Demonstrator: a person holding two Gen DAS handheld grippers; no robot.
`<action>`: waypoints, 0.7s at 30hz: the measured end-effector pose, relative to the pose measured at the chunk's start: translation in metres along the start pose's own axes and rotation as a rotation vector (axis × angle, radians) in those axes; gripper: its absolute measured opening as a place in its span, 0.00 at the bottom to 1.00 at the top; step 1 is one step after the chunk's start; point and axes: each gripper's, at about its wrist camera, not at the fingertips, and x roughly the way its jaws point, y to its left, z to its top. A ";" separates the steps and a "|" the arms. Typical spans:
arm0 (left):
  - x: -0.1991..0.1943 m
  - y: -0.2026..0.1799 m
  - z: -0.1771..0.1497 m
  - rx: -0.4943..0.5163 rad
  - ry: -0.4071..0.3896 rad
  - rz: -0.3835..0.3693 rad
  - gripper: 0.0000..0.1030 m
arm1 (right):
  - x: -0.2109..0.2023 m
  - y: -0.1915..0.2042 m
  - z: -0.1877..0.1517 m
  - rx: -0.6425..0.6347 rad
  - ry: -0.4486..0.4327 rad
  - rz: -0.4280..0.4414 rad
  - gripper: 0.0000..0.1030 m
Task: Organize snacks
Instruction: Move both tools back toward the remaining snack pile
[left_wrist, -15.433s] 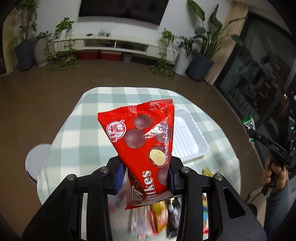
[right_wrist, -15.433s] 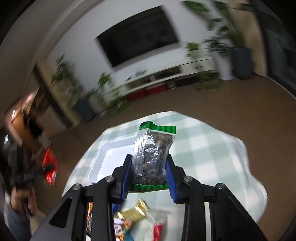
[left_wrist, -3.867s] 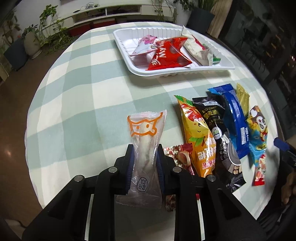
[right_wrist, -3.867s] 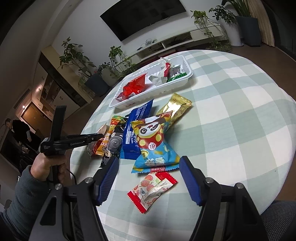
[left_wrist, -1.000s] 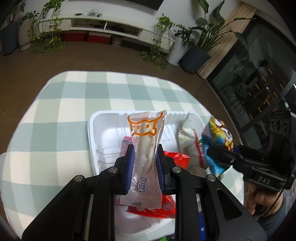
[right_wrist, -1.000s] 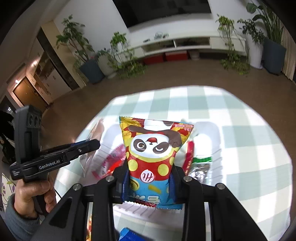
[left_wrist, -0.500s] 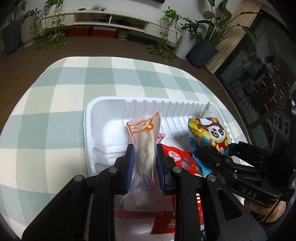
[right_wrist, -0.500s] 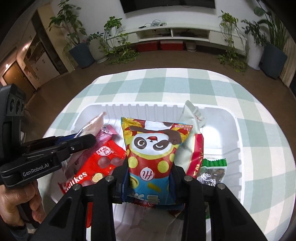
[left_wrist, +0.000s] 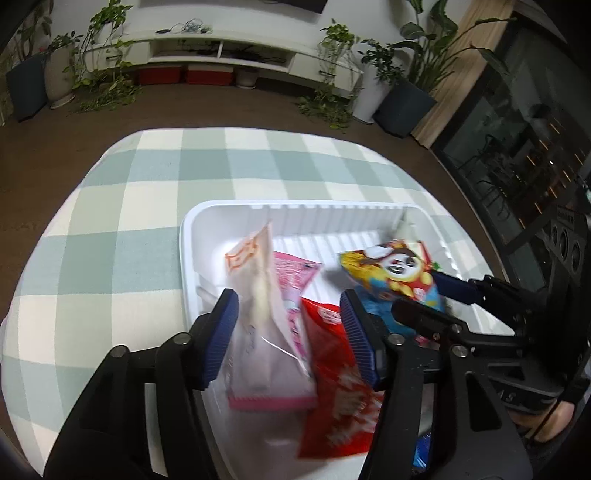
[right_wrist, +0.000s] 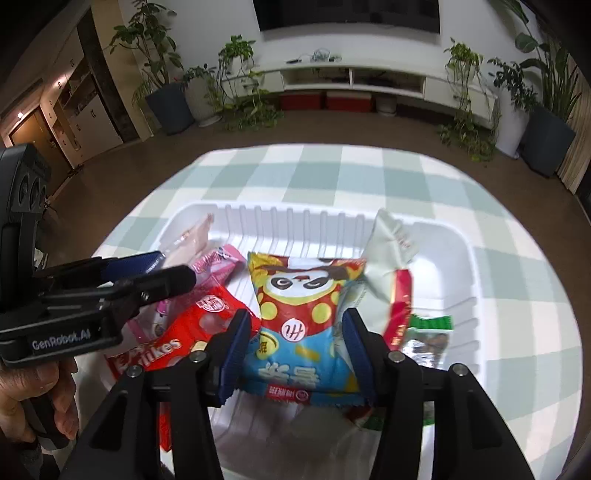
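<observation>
Over the ribbed white plastic tray (left_wrist: 192, 236), my left gripper (left_wrist: 290, 321) has just spread its jaws; the clear crinkly packet (left_wrist: 258, 291), pinched a moment ago, now leans loose between them. My right gripper (right_wrist: 293, 343) has likewise just opened around the glossy panda bag (right_wrist: 299, 317), which lies in the tray beside a red pouch (right_wrist: 192, 332), a pink wrapper (right_wrist: 214, 264) and a pale sachet (right_wrist: 388, 247)
</observation>
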 end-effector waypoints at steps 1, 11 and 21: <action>-0.006 -0.004 -0.001 0.010 -0.010 0.000 0.60 | -0.007 -0.001 0.000 0.002 -0.010 0.001 0.57; -0.108 -0.031 -0.045 0.035 -0.160 -0.064 0.99 | -0.095 -0.026 -0.040 0.145 -0.099 0.142 0.84; -0.192 -0.035 -0.142 -0.004 -0.246 -0.076 1.00 | -0.168 -0.058 -0.156 0.447 -0.173 0.385 0.91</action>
